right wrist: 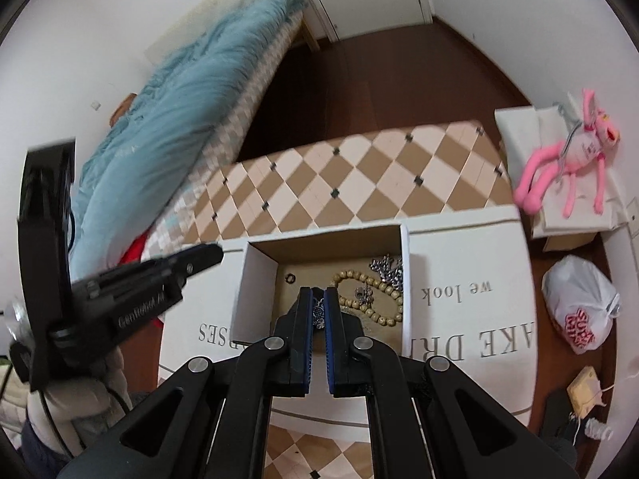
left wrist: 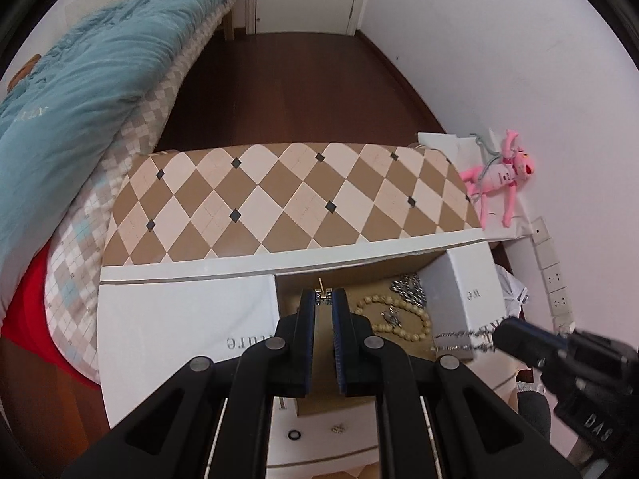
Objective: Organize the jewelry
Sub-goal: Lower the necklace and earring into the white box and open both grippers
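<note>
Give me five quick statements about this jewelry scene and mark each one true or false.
1. A beige beaded bracelet lies inside the open cardboard box. True.
2. The left gripper pinches a small gold earring. True.
3. The pink plush toy sits inside the box. False: it lies outside, by the wall.
4. The right gripper stands wide open and empty. False: it is shut on a small silver pendant.
5. The blanket on the bed is red. False: it is light blue.
</note>
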